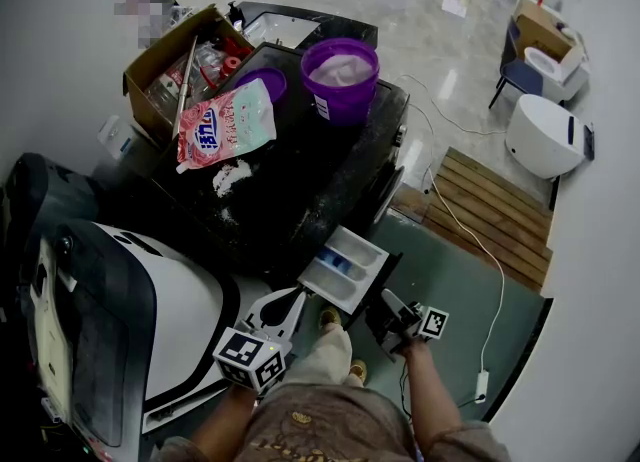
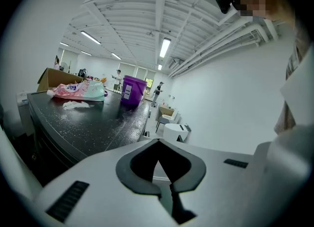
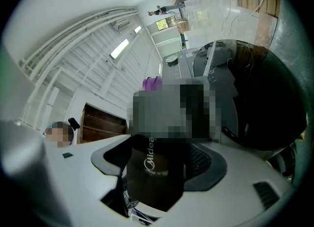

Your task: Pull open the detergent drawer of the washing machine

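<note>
White detergent drawer [image 1: 345, 268] stands pulled out, its dark front clamped between the jaws of the right gripper [image 1: 385, 306]; left gripper [image 1: 295, 299] jaws closed, empty.

Head view evenly lit indoors, murky shadow left of the washing machine [image 1: 300, 180], glare on pale floor [image 1: 440, 40] beyond it, ceiling strip lights [image 2: 164, 47] bright above it, gripper views fisheye, dark vignetted corners, close foreground soft.
</note>
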Action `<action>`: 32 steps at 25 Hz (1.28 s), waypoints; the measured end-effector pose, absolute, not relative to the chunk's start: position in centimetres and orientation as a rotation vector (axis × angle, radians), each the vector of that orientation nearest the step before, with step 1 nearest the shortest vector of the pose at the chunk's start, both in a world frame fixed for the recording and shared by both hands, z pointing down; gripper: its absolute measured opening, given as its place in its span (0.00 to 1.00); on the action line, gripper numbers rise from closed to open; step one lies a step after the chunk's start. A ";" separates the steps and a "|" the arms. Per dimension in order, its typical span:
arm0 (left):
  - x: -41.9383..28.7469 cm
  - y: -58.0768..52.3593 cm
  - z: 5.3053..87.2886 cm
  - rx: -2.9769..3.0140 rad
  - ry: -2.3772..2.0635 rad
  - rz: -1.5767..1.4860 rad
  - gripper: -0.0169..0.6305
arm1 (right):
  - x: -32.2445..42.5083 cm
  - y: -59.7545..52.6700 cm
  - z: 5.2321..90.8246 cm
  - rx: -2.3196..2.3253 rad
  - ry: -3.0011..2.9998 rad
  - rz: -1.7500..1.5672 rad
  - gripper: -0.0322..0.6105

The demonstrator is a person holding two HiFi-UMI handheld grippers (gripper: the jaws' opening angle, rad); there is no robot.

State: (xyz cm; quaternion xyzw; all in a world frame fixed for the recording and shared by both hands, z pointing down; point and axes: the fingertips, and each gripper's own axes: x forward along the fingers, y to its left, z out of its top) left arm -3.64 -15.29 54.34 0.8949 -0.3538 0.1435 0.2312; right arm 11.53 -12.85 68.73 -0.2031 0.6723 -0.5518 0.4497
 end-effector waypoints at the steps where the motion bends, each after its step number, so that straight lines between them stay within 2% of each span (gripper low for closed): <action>1: -3.7 -15.3 54.3 2.457 -0.976 0.395 0.06 | 11.5 -12.9 68.7 -0.502 1.663 -1.366 0.54; 12: -4.4 -15.2 55.1 2.465 -0.963 0.466 0.06 | 11.6 -12.8 69.0 -0.551 1.651 -1.359 0.57; 23: -1.3 -15.7 53.7 2.488 -0.873 0.360 0.06 | 13.2 -11.7 68.2 -0.726 1.799 -1.389 0.61; 32: 1.4 -17.0 52.2 2.510 -0.783 0.288 0.06 | 16.4 -11.3 62.1 -0.805 1.876 -1.279 0.58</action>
